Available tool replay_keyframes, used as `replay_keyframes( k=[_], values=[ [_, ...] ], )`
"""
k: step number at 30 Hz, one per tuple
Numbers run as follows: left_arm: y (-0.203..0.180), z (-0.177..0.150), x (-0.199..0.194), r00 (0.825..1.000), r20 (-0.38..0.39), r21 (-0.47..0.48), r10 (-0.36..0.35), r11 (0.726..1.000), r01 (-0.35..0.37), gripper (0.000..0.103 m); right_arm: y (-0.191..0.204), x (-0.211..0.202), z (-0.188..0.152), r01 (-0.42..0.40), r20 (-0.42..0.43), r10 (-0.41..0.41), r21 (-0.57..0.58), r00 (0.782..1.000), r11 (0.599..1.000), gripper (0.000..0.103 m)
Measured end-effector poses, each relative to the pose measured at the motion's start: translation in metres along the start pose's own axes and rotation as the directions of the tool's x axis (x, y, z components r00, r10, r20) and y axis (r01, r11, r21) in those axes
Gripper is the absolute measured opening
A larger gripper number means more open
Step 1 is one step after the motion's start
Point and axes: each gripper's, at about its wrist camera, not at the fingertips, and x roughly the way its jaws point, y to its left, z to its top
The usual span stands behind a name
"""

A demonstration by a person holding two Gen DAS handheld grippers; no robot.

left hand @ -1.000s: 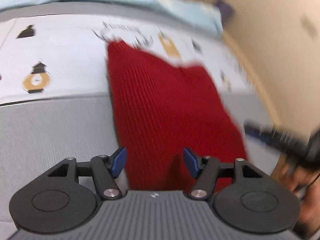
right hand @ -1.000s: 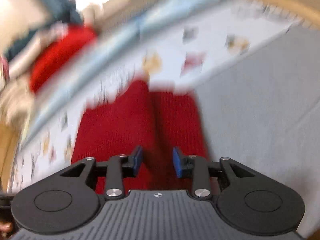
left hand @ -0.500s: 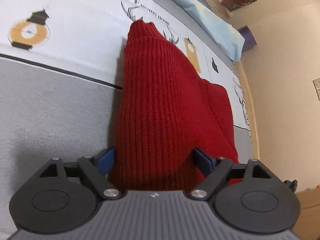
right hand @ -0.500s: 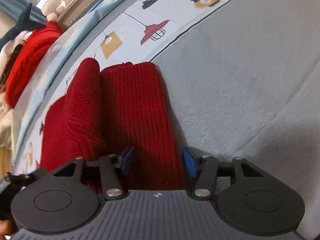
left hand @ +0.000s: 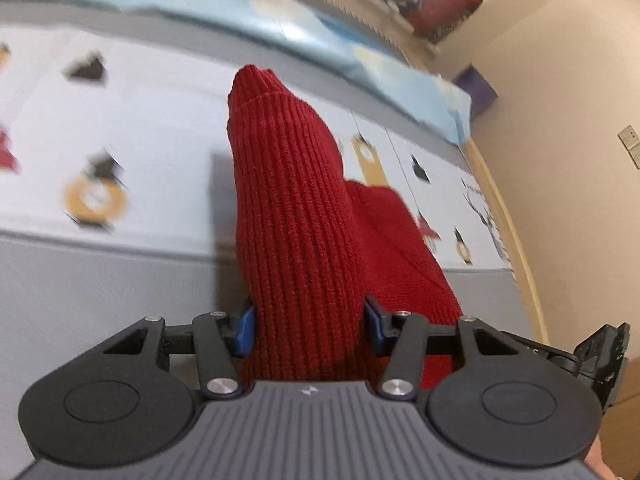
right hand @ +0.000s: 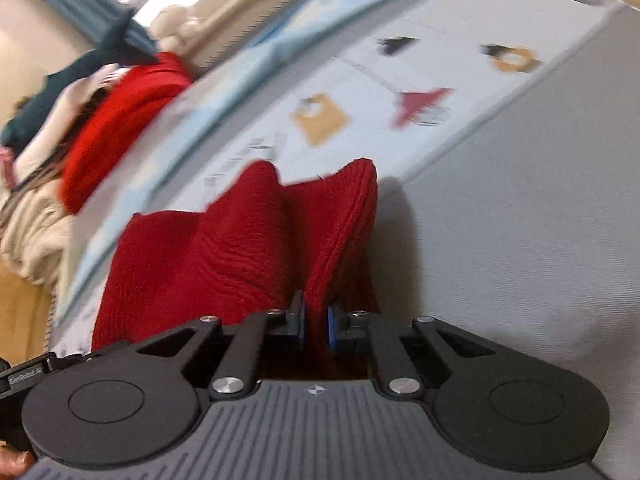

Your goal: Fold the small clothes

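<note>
A red knitted garment [left hand: 296, 216] lies on a bed, partly on the plain grey sheet [left hand: 100, 292] and partly on a white strip printed with lamps [left hand: 132, 128], with a pale blue cover [left hand: 280, 36] along the far edge. In the left wrist view the left gripper [left hand: 308, 326] has the near end of a thick ribbed fold between its blue pads [left hand: 245, 330]; the jaws are closing and stand about half wide, and both pads touch the sides of the knit, which rises away from the gripper to a rounded end over the printed strip. A lower part of the garment spreads to the right of that fold, toward the wooden bed edge [left hand: 508, 216] and the beige wall [left hand: 568, 80]. At the right edge of this view, part of the other gripper's black frame shows. In the right wrist view the right gripper [right hand: 315, 322] has its jaws closing, now narrow, with a thin pinched ridge of the red knitted garment [right hand: 224, 248] clamped between the pads. From that pinch the cloth lifts into two peaks, one right of the pads beside the grey sheet [right hand: 520, 240], one left of them, and the rest bulges to the left. Far to the left, blurred, sit a pile of clothes [right hand: 116, 120] in red, cream and dark green, and some soft toys [right hand: 176, 24] near a window.
</note>
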Motion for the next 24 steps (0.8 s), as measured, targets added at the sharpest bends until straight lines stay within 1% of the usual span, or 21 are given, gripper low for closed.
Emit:
replay_keyframes(
  k=[3,6,8,10,11,12,13,14,15,16,17,18,19,21,22,23,24],
  values=[
    [0.023,0.012,-0.032,0.998,0.037,0.020,0.050,0.999,-0.051,0.058,0.032,0.011,-0.007,-0.055,-0.015,0.055,-0.019,0.998,0.998,0.010],
    [0.055,0.020,-0.061,0.993,0.060,0.005,0.099,0.995,-0.100,0.058,0.066,0.029,-0.016,-0.110,-0.051,0.107,-0.050,0.993,0.993,0.010],
    [0.073,0.024,-0.075,0.990,0.060,-0.006,0.127,0.992,-0.127,0.059,0.089,0.037,-0.023,-0.141,-0.072,0.134,-0.092,0.988,0.986,0.010],
    [0.084,0.024,-0.082,0.986,0.051,0.003,0.158,0.987,-0.158,0.061,0.109,0.042,-0.032,-0.147,-0.089,0.136,-0.133,0.987,0.980,0.010],
    [0.088,0.024,-0.084,0.982,0.046,0.019,0.183,0.983,-0.184,0.063,0.117,0.045,-0.036,-0.134,-0.100,0.119,-0.155,0.988,0.979,0.011],
    [0.091,0.024,-0.085,0.977,0.045,0.026,0.210,0.977,-0.212,0.064,0.123,0.047,-0.040,-0.117,-0.105,0.100,-0.170,0.989,0.979,0.015],
    [0.095,0.023,-0.088,0.969,0.053,0.030,0.243,0.969,-0.245,0.062,0.129,0.050,-0.041,-0.094,-0.104,0.076,-0.184,0.992,0.978,0.016],
    [0.097,0.020,-0.094,0.958,0.091,0.042,0.273,0.960,-0.277,0.063,0.135,0.050,-0.044,-0.055,-0.088,0.037,-0.210,0.995,0.976,0.016],
    [0.097,0.019,-0.100,0.949,0.122,0.057,0.292,0.952,-0.300,0.063,0.141,0.049,-0.047,0.001,-0.070,-0.020,-0.258,0.997,0.966,0.018],
    [0.096,0.018,-0.105,0.940,0.140,0.078,0.312,0.942,-0.325,0.063,0.147,0.049,-0.050,0.048,-0.055,-0.068,-0.304,0.996,0.951,0.024],
    [0.097,0.016,-0.110,0.934,0.146,0.094,0.325,0.936,-0.340,0.063,0.151,0.049,-0.053,0.075,-0.040,-0.093,-0.335,0.995,0.939,0.026],
    [0.097,0.014,-0.113,0.931,0.149,0.105,0.332,0.931,-0.349,0.063,0.153,0.046,-0.054,0.059,-0.034,-0.075,-0.340,0.997,0.939,0.028],
    [0.098,0.012,-0.116,0.930,0.150,0.113,0.336,0.929,-0.354,0.063,0.153,0.043,-0.055,0.021,-0.037,-0.035,-0.330,0.999,0.944,0.028],
    [0.102,0.008,-0.120,0.928,0.145,0.125,0.345,0.924,-0.363,0.063,0.156,0.039,-0.055,-0.061,-0.049,0.048,-0.310,0.998,0.949,0.032],
    [0.104,0.006,-0.122,0.926,0.140,0.129,0.350,0.921,-0.367,0.063,0.158,0.038,-0.054,-0.095,-0.057,0.081,-0.294,0.995,0.951,0.039],
    [0.107,0.004,-0.124,0.926,0.140,0.132,0.351,0.920,-0.369,0.063,0.159,0.037,-0.055,-0.135,-0.072,0.120,-0.267,0.990,0.954,0.051],
    [0.109,0.002,-0.127,0.927,0.140,0.133,0.349,0.921,-0.366,0.063,0.160,0.039,-0.055,-0.164,-0.088,0.147,-0.243,0.985,0.956,0.058]
  ],
)
